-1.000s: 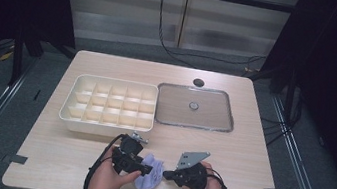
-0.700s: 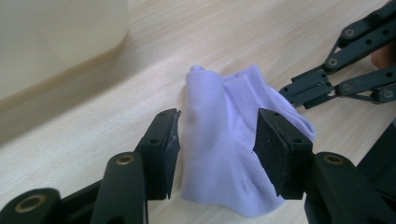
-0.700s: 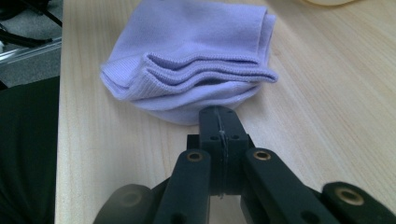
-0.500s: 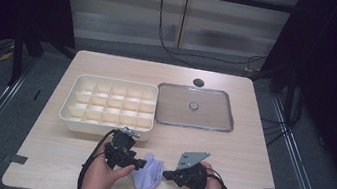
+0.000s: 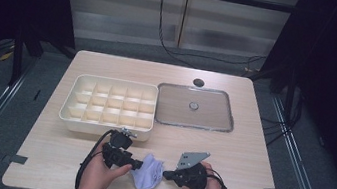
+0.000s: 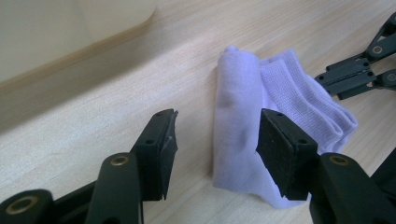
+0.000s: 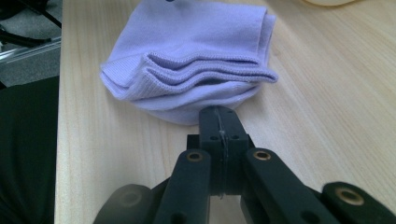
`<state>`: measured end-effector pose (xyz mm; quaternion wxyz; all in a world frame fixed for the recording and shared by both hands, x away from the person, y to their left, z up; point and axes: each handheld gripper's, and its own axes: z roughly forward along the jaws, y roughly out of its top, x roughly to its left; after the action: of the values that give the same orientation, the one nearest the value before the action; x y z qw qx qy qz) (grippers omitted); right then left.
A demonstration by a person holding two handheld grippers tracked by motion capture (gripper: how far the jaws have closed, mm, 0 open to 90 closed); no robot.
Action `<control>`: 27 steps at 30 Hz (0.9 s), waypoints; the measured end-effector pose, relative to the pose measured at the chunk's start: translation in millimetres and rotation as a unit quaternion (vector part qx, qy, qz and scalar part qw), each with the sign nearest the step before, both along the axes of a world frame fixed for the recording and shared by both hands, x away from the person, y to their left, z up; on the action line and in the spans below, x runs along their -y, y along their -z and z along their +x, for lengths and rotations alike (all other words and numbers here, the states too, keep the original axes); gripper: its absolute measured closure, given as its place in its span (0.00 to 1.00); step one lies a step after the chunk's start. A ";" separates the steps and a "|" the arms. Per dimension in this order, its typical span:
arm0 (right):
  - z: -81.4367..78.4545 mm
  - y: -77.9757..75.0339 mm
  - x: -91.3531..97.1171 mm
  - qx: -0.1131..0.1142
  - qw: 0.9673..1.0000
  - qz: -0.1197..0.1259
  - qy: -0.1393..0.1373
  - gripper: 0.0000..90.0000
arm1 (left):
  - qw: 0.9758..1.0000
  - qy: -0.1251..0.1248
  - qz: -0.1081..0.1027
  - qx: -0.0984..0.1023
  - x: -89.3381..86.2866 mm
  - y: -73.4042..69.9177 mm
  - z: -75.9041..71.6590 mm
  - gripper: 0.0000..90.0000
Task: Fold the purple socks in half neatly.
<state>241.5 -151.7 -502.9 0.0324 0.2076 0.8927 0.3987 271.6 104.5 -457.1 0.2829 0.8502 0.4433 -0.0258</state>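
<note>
We see one folded lilac sock (image 5: 148, 172) on worktop (image 5: 249, 152): left gripper (image 6: 217, 140) just opening, jaws straddling sock's edge; right gripper (image 7: 219, 122) closed at sock's edge, hold unclear.

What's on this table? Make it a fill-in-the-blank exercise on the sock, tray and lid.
The sock lies on the ___.
The jaws of the right gripper are ___.
The compartments of the tray are all ___.
In the high view, the lid lies to the tray's ___.
Missing words: table; shut; empty; right.
</note>
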 end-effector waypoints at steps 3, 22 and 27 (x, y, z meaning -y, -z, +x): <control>-0.1 0.0 0.0 0.001 1.000 0.000 0.001 1.00 | 1.000 -0.003 -0.002 -0.008 -1.2 3.6 0.0 0.53; -0.4 -0.1 0.2 0.002 1.000 -0.002 0.001 1.00 | 1.000 -0.011 -0.006 -0.022 -4.4 10.4 1.0 0.56; -0.1 0.2 0.3 0.003 1.000 0.000 -0.001 1.00 | 1.000 -0.011 -0.007 -0.029 -5.4 11.9 1.3 0.57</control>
<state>241.5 -152.0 -503.0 0.0344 0.2059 0.8927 0.3994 272.9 110.0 -468.9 0.2761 0.8424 0.4600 -0.0504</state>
